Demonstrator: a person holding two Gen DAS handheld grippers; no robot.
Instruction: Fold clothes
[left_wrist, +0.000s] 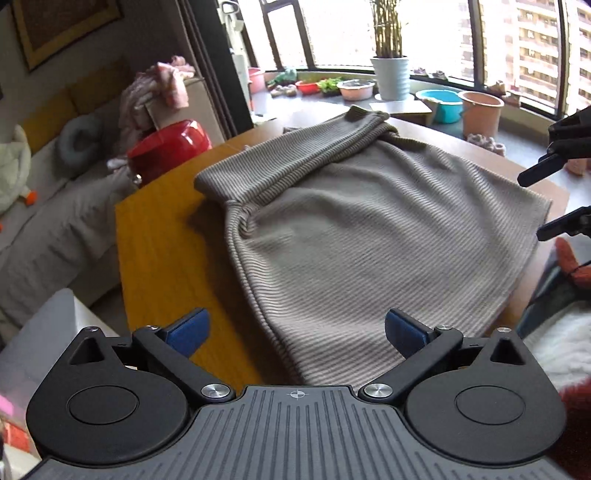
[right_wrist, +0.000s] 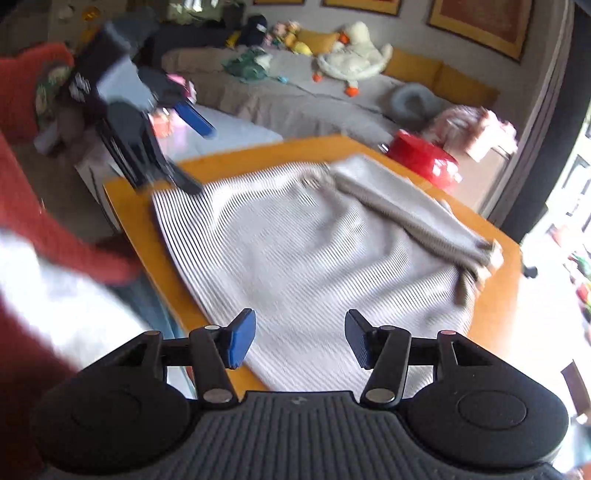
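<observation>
Beige ribbed sweater (left_wrist: 369, 236) spread on wooden table (left_wrist: 155, 236), sleeve folded across, both tongs (left_wrist: 297, 334) (right_wrist: 300, 339) released

1. The black plastic left gripper (left_wrist: 296, 331), at the bottom of the left wrist view, has 2 round side housings, a ribbed grey centre plate with a small crosshair mark, silver screw heads and 2 blue-padded fingers (left_wrist: 190, 330).
2. The matching black plastic right gripper (right_wrist: 300, 339) has the same ribbed plate, silver screws and blue pads (right_wrist: 241, 339).
3. A red knitted sleeve (right_wrist: 44, 229) fills the left edge of the right wrist view.
</observation>
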